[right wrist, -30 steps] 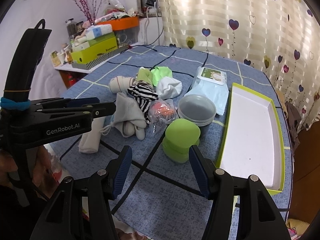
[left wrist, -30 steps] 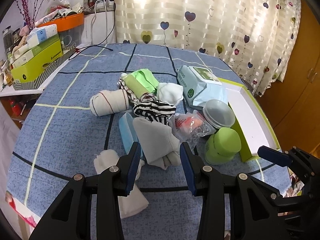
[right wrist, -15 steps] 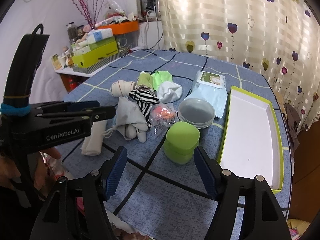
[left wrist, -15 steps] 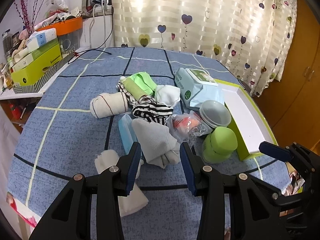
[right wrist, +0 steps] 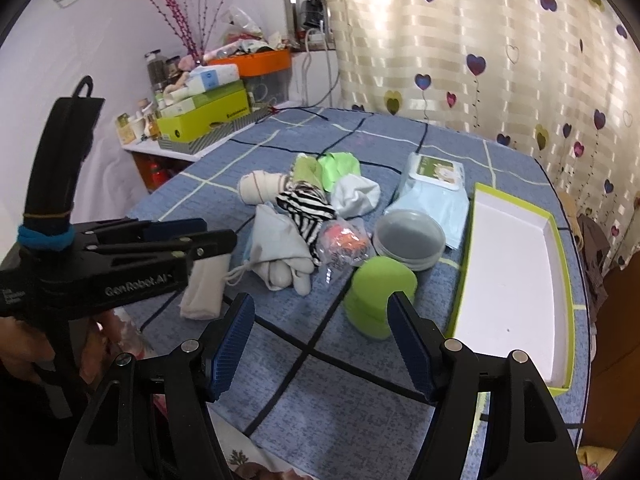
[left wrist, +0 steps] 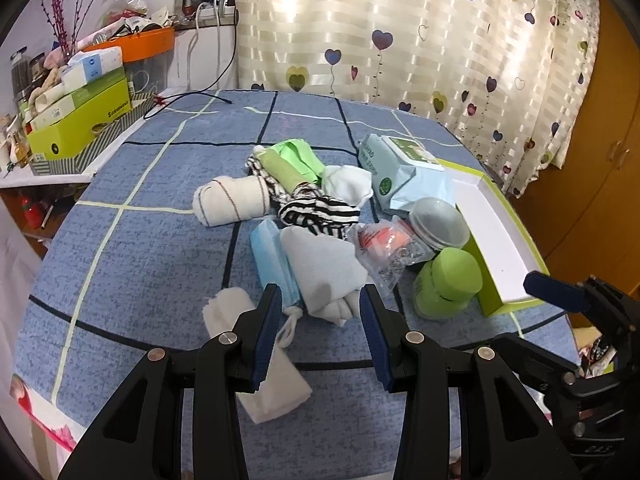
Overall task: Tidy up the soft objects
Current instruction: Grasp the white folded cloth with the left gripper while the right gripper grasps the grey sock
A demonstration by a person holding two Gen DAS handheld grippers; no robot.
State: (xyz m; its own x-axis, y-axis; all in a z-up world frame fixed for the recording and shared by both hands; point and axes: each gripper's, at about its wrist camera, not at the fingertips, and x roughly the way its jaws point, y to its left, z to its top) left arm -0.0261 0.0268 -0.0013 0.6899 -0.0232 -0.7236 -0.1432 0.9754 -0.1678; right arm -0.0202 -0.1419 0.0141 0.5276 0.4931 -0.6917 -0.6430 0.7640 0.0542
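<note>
Hovering above the near edge of the table (left wrist: 132,248), the left gripper (left wrist: 318,328) and the right gripper (right wrist: 320,344) are both held empty, jaws apart and clamped on nothing. The soft objects are heaped at the middle of the blue checked cloth: a grey sock bundle (left wrist: 324,272) lies at twelve o'clock of the left gripper, just beyond its jaws, with a blue face mask (left wrist: 274,260) touching it at nine o'clock and a striped sock (left wrist: 316,214) farther out at twelve. A white folded cloth (left wrist: 256,356) lies apart from the heap, at about eight o'clock of the grey bundle. A cream rolled sock (left wrist: 232,200) and a white sock (left wrist: 348,186) sit at the far side of the heap.

An empty white tray with a green rim (right wrist: 516,264) is seen at two o'clock of the right gripper, and is judged to be the likely destination. A green lidded box (right wrist: 378,292) stands directly ahead of the right jaws, with a grey round container (right wrist: 408,238) behind it; neither is soft, so both are best left alone.

For a clean pick, the left jaws should be lowered around the grey bundle at its thick middle, so that the mask's ear loop is not caught with it. The bundle should be gripped firmly before lifting, since loose fabric may sag or unfold.
</note>
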